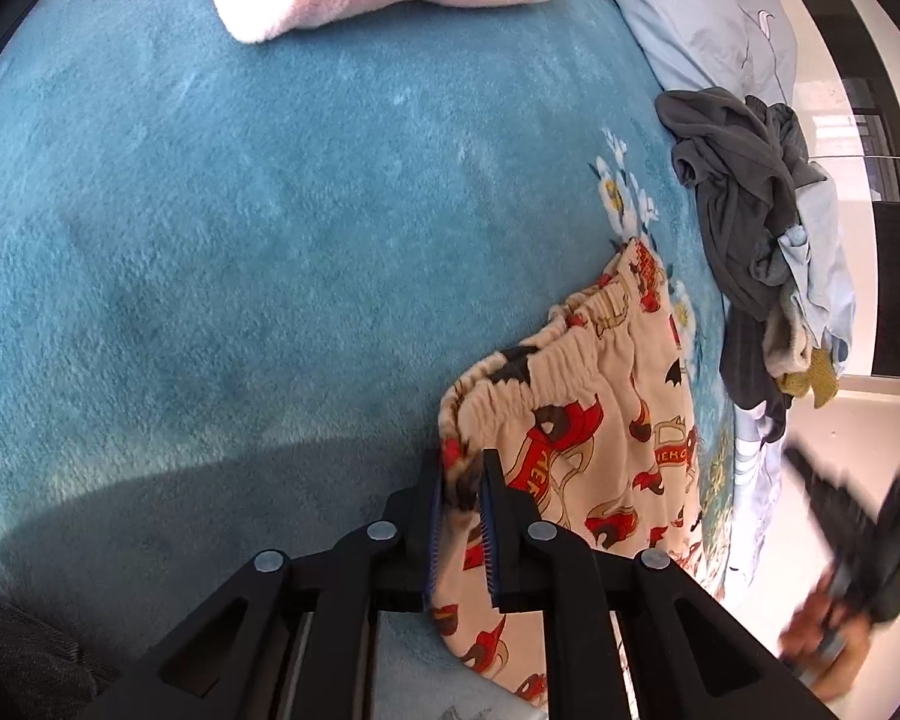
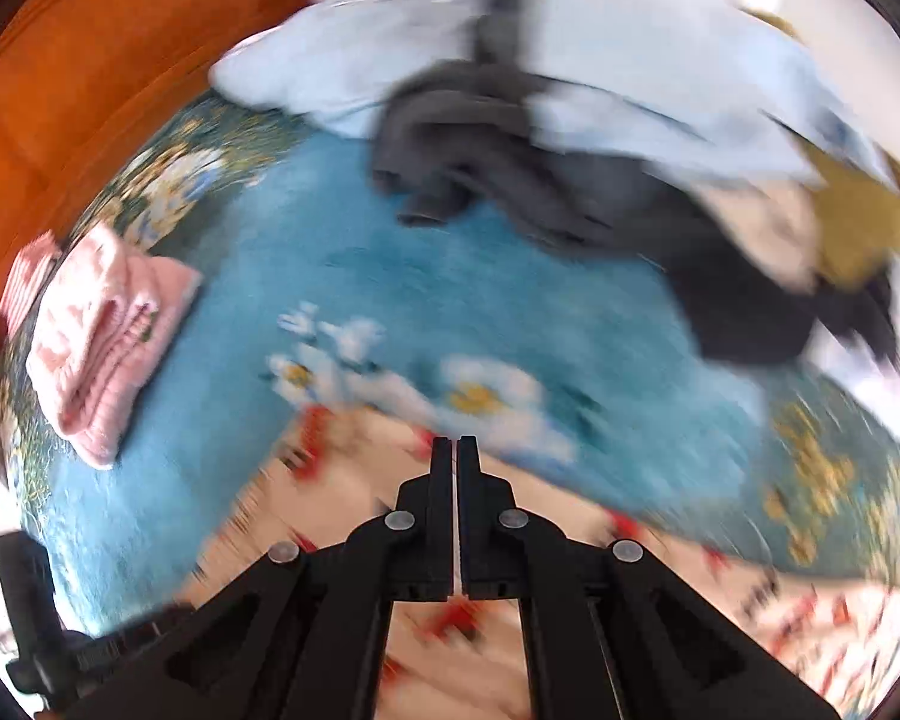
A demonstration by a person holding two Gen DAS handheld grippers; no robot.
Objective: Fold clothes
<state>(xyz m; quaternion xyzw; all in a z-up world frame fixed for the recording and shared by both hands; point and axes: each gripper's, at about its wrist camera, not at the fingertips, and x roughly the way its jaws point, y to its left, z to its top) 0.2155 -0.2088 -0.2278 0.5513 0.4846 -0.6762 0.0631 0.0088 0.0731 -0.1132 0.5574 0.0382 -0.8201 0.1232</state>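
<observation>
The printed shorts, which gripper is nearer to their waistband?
Left. The left gripper has its jaws clamped on the printed shorts at the waistband's end; the right gripper, jaws shut, hovers above the shorts' fabric.

Motion blur smears the gray clothes pile [image 2: 570, 180], perhaps several garments.

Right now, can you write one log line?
left gripper: shut on printed shorts waistband | right gripper: shut, empty | bed: blue blanket

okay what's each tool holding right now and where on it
The left tool grips the printed shorts at the corner of the elastic waistband. The right tool has its jaws closed with no fabric between them, so it holds nothing.
</observation>
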